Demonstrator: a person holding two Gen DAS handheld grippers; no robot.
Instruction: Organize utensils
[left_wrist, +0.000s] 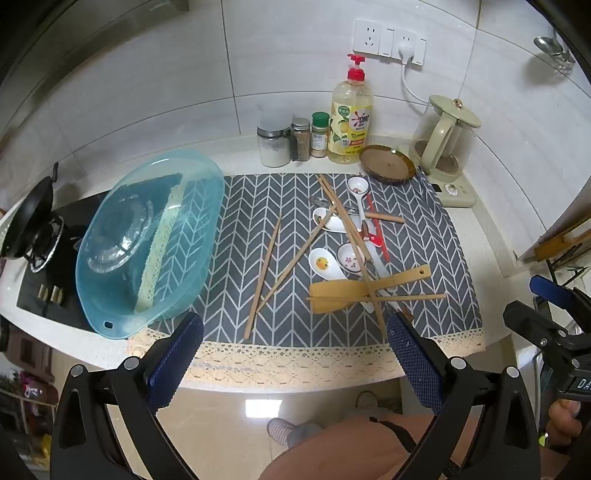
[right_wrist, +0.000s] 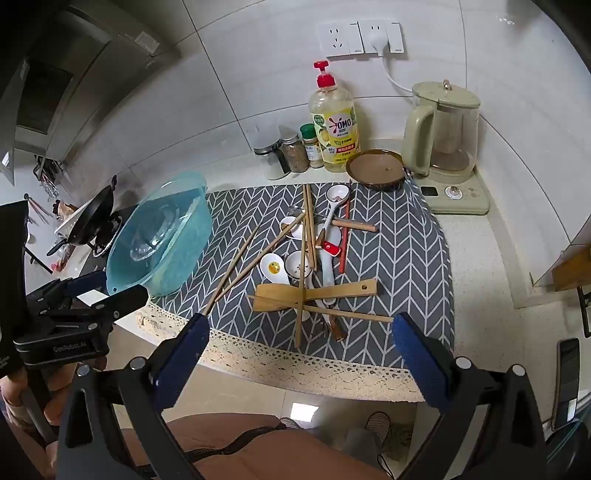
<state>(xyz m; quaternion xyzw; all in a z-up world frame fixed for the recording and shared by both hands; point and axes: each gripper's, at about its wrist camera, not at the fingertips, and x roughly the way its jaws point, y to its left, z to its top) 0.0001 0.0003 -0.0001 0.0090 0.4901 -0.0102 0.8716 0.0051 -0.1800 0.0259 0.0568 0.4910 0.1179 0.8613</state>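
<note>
We are in a home kitchen. A tiled wall with sockets rises behind a speckled stone counter. At the counter's left end a wok sits on a gas stove under a range hood. Along the back edge stand spice jars, a dish soap bottle and an electric kettle.

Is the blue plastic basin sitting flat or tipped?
Tipped. The blue plastic basin leans with its opening facing the mat, far rim raised; a glass bowl lies inside it.
</note>
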